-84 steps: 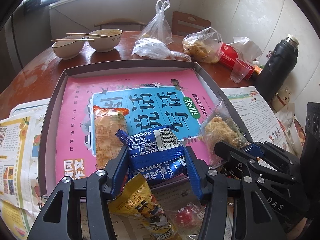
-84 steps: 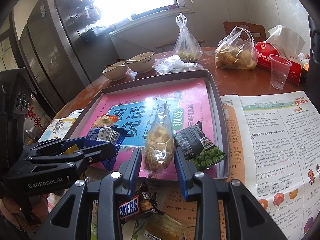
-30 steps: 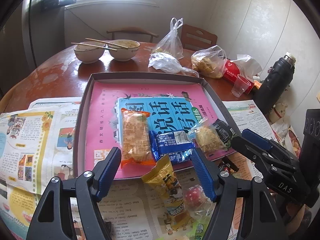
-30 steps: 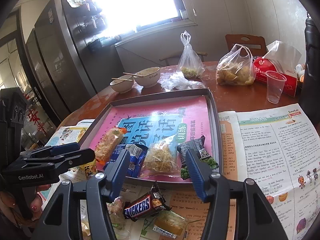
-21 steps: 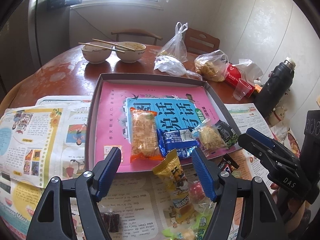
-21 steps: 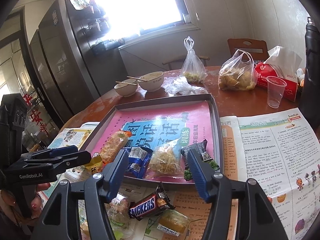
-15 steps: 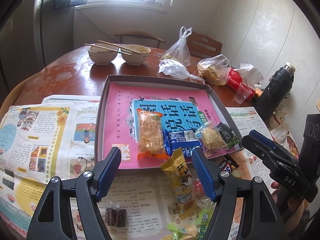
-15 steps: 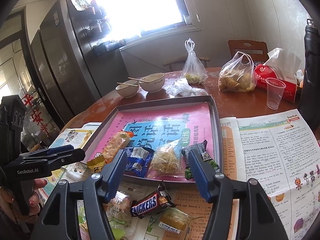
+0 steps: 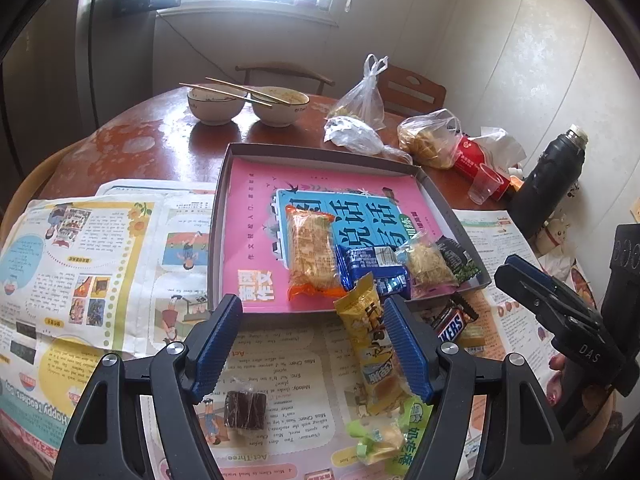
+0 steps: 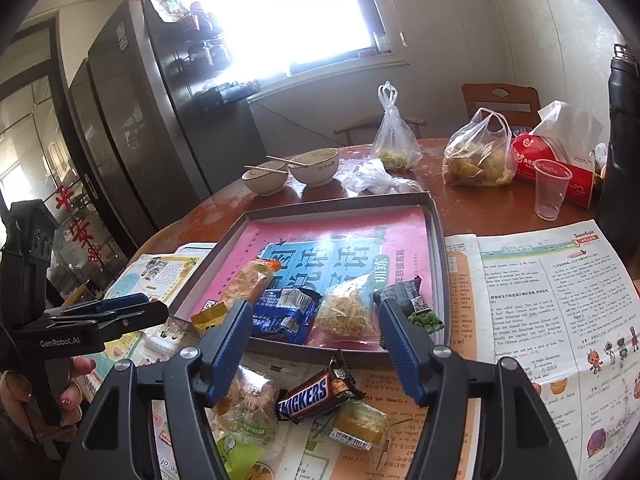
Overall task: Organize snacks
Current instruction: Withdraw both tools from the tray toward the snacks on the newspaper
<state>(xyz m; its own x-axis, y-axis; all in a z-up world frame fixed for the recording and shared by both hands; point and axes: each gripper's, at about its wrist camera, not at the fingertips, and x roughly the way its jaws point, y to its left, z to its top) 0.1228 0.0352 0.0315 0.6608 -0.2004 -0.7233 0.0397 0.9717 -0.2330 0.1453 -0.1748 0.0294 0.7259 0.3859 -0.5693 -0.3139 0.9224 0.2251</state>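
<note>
Four snack packets (image 9: 372,260) lie in a row along the tray's (image 9: 224,184) near edge. Both grippers have pulled back empty: left gripper (image 9: 312,344) spread wide, right gripper (image 10: 314,344) just opened further, nothing between. Loose Snickers bar (image 10: 310,394) awaits collection.

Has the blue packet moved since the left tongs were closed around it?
No. The blue packet lies in the tray beside the orange packet, as before; only the tongs backed off.
</note>
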